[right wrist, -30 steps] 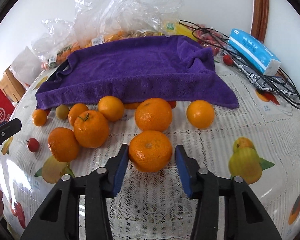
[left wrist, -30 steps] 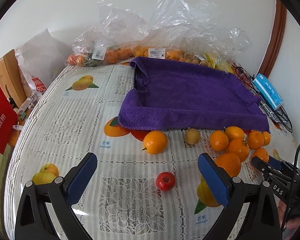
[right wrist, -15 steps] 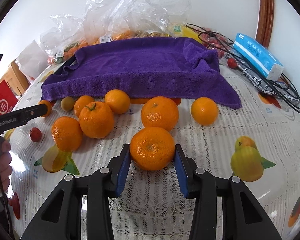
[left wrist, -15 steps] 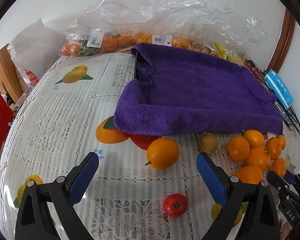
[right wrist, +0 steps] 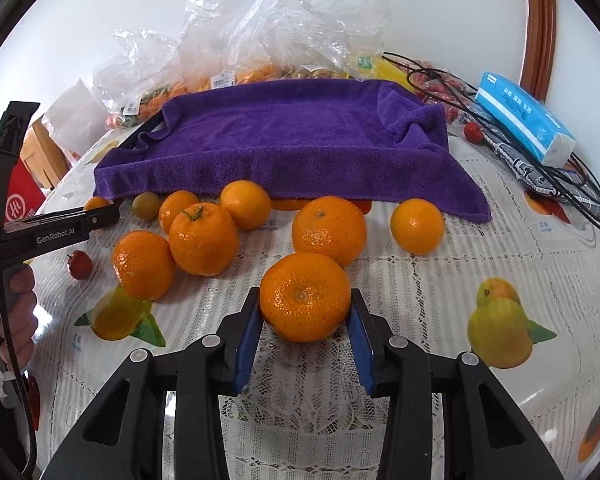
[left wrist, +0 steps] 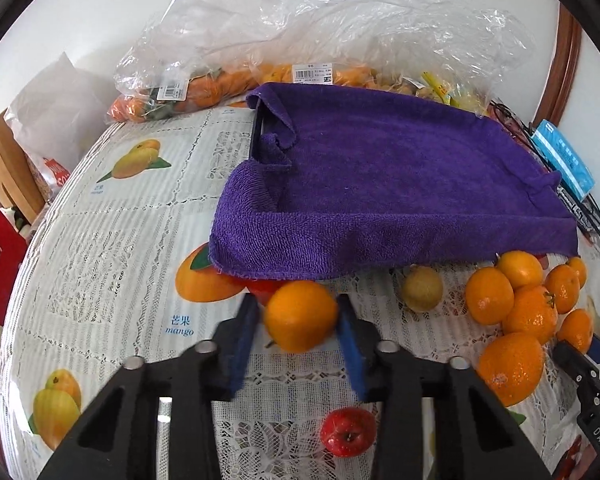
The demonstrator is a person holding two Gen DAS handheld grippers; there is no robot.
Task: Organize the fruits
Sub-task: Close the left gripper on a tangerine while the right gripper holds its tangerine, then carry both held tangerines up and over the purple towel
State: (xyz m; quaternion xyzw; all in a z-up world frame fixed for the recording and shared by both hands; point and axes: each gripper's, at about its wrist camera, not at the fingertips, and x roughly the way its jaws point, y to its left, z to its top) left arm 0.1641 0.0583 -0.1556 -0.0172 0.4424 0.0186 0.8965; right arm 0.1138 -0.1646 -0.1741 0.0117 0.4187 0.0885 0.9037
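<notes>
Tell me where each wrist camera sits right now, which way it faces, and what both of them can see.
Left wrist: rides the left gripper, facing the purple towel; its fingers flank a smooth orange, and the right gripper's tip shows at right.
Right wrist: rides the right gripper, facing the same towel; its pads touch a dimpled mandarin, and the left gripper and the person's hand show at left.
Shared: towel, small red fruit, loose citrus, produce bags.

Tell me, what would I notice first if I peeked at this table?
Probably the big purple towel draped across the middle, with loose oranges scattered along its front edge. Then the two grippers, left and right, each pinching an orange, the left orange and the right orange.
</notes>
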